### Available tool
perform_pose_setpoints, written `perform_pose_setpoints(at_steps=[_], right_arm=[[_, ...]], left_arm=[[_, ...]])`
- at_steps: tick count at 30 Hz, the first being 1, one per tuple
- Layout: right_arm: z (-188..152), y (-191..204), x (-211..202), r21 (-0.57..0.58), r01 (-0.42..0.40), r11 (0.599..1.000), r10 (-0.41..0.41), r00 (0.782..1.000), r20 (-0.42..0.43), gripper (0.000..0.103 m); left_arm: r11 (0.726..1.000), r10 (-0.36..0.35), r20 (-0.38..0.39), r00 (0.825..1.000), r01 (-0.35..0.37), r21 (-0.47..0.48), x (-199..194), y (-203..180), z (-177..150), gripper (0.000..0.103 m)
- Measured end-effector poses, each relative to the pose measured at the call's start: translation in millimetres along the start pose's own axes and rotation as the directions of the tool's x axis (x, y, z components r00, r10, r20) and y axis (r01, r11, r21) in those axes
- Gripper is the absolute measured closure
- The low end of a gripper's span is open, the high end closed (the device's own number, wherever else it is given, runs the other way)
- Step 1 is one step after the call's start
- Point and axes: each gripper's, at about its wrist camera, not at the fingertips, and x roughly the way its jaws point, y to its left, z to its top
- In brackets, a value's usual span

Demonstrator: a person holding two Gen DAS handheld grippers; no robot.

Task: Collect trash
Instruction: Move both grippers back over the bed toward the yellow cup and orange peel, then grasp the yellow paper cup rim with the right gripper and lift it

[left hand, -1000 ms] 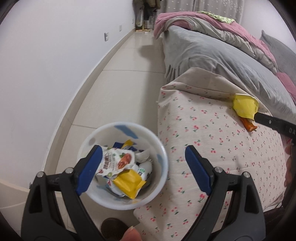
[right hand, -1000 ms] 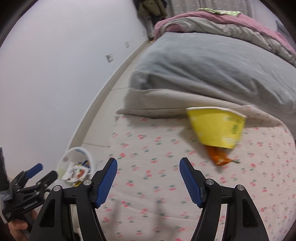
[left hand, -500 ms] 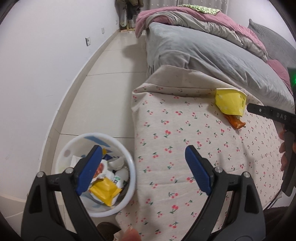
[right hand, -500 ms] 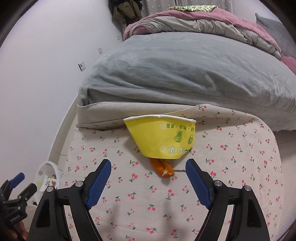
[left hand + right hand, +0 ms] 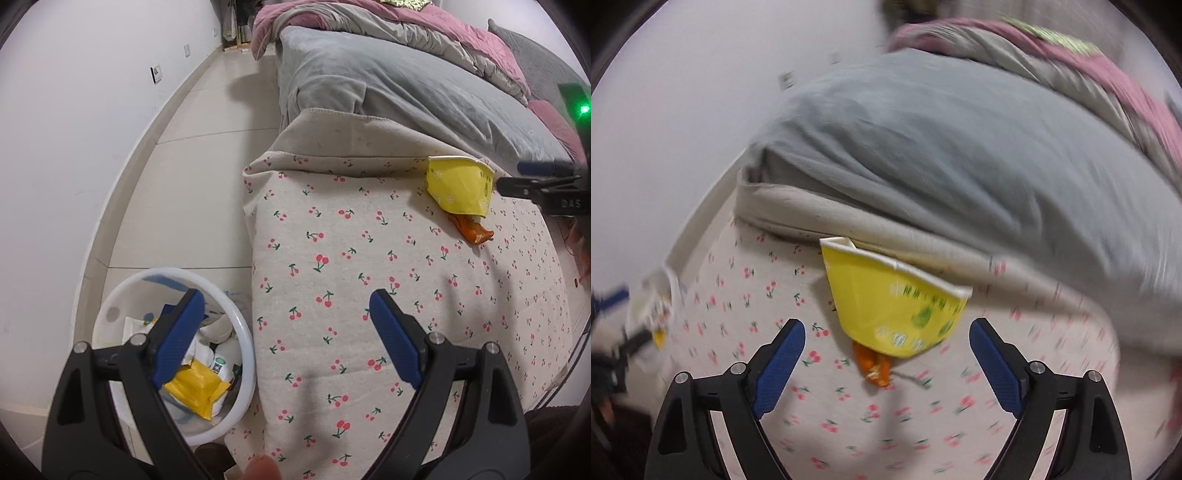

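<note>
Left wrist view shows your white plastic bin (image 5: 245, 343) part-filled, left gripper (image 5: 286, 341) spread empty, right gripper (image 5: 886, 360) spread empty short of the flattened yellow paper cup (image 5: 890, 310) and orange wrapper (image 5: 873, 367) outstanding near the bed's (image 5: 369, 280) far edge.

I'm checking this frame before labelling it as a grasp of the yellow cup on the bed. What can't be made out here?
- Orange wrapper: partly under the flattened yellow cup in the right wrist view; its full shape is hidden.
- White bin: left wrist view, the left gripper finger covers part of its contents.
- Right gripper: open, but motion blur hides whether it touches the cherry-print blanket.
- Cup print: blurred, unreadable.
</note>
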Motion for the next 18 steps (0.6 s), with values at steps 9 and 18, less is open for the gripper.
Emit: perform_pose_setpoints(at_steps=[9,18], right_arm=[[12,34,23,-0.411,0.018,0.911,-0.064,0.993,-0.097,0.011],[2,66,72,-0.668,0.107,0.737,-0.262,0.955,-0.136,0.011]], left_arm=[[1.0,-0.019,-0.036,0.999,0.019,-0.004,14,-1,4,0.012],[1.0,-0.023,-0.056,0.998,0.023,0.003,23,-3,8,0.012]])
